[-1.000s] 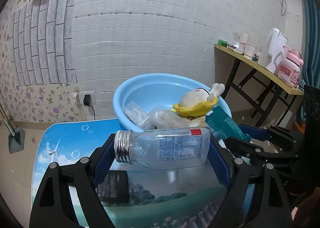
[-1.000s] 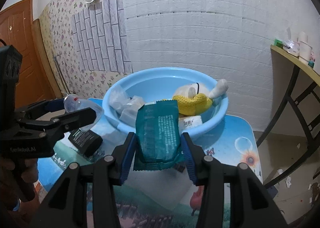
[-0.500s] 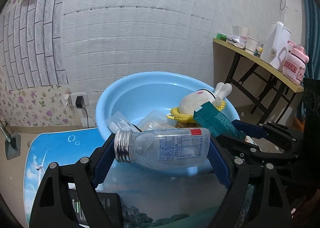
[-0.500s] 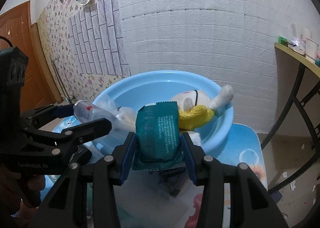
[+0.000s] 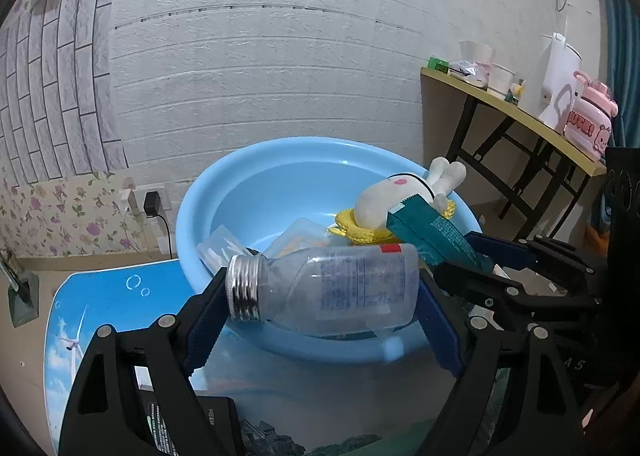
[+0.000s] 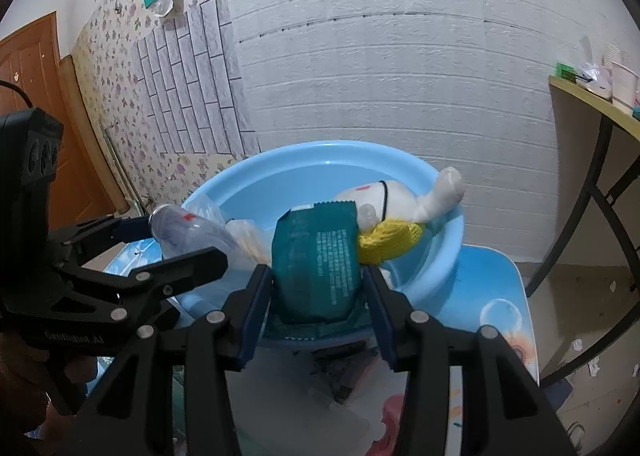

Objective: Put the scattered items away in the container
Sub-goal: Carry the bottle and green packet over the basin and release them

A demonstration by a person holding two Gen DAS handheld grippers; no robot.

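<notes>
1. Our left tongs (image 5: 322, 292) are clamped end to end on the clear bottle (image 5: 324, 290), which lies sideways between the blue pads with its metal cap (image 5: 243, 288) toward the left pad, just over the near rim of the blue basin (image 5: 280, 344).
2. Our right tongs (image 6: 316, 288) hold the green packet (image 6: 318, 264) upright by its two side edges, above the basin's near rim. The jaws are easing apart, with the packet between them.
3. The bottle looks empty – light, thin-walled, smooth. We judge it could squash or slip; a hold across the body would be surer than one on the ends.
4. The packet seems soft and light – it should drop flat.
5. In the basin lie a plush rabbit (image 5: 396, 196), a yellow knit piece (image 6: 390, 242) and clear bags (image 5: 224, 248); a black box (image 5: 188, 428) remains on the table (image 5: 104, 296).
</notes>
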